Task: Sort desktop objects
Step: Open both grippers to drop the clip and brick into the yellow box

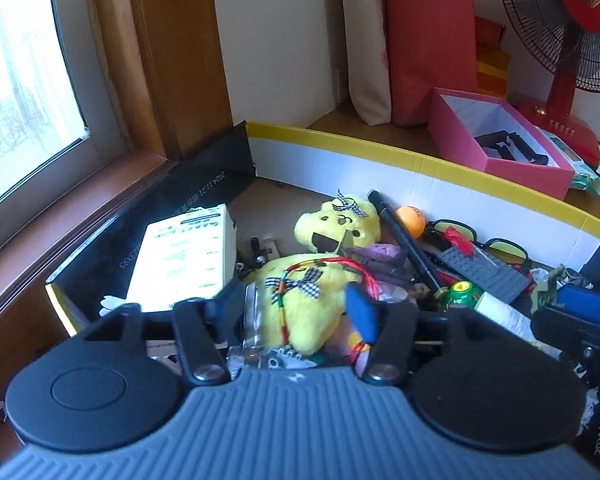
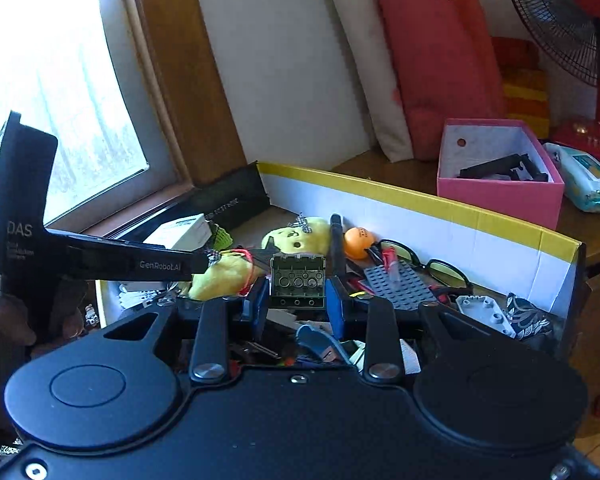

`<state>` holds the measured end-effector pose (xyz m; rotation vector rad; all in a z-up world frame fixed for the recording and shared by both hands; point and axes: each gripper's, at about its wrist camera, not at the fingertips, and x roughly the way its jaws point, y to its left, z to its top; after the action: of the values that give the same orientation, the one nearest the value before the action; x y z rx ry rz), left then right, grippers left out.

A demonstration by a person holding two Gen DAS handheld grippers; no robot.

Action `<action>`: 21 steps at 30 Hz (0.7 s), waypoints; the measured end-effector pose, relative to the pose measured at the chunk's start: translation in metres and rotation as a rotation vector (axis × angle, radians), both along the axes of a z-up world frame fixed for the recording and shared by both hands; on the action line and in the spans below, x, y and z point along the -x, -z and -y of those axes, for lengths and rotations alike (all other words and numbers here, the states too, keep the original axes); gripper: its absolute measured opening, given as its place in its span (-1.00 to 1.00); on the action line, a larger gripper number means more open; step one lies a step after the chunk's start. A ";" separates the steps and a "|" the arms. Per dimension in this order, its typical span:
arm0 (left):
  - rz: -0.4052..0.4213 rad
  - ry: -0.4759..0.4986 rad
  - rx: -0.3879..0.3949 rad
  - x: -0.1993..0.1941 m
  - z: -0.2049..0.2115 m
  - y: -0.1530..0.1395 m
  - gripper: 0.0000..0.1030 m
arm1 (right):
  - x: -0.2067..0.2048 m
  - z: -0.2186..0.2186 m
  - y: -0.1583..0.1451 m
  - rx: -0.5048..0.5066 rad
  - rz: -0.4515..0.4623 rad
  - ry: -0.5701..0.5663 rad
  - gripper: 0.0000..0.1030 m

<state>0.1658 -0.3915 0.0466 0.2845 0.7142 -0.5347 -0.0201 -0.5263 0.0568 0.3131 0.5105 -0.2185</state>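
1. Window light falls from the far left onto a wooden sill (image 1: 100,200), which runs beside a large cardboard box (image 1: 380,168) with a yellow rim and white inner wall.
2. Inside the box at its left end lies a white carton (image 1: 184,256) with printed text, tilted against the dark side wall.
3. Next comes a yellow plush toy (image 1: 304,300) with checked bows and a red cord looped round it; a second plush piece with a face (image 1: 336,228) lies just behind it.
4. The left gripper (image 1: 296,304) hangs over this toy with its jaws spread wide; the plush sits between the fingers, but the pads do not press on it. The right wrist view shows the same gripper's black body reaching in from the left, a hand (image 2: 4,320) on its handle.
5. A black rod (image 1: 404,240) slants beside the plush, with an orange ball (image 1: 414,220) touching the back wall.
6. The right gripper (image 2: 298,300) is closed narrowly on a dark green building block (image 2: 298,280), its studded underside facing the camera, held above the clutter.
7. Further right in the box lie yellow-lensed glasses (image 2: 420,264) and a grey studded plate (image 2: 396,284).
8. Outside the box, on the wooden desk, stands an open pink box (image 2: 500,196) with black parts inside, near a red fan (image 1: 572,40).
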 end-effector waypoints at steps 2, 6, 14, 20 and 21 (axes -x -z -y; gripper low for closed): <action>-0.011 -0.001 -0.003 -0.001 0.003 0.000 0.57 | -0.002 0.003 0.001 0.003 -0.002 0.004 -0.42; -0.026 -0.004 -0.004 -0.001 0.006 -0.001 0.65 | -0.005 0.009 0.002 0.000 -0.008 0.014 -0.42; -0.033 -0.009 -0.005 0.001 0.007 -0.003 0.76 | -0.009 0.019 0.005 0.000 -0.016 0.045 -0.42; -0.034 -0.017 -0.008 0.003 0.006 -0.004 0.81 | -0.008 0.024 0.007 -0.007 -0.024 0.068 -0.42; -0.035 -0.019 -0.007 0.003 0.006 -0.004 0.81 | -0.008 0.024 0.007 -0.007 -0.025 0.071 -0.42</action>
<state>0.1626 -0.3973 0.0503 0.2750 0.7522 -0.5201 -0.0121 -0.5503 0.0499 0.3362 0.5250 -0.2895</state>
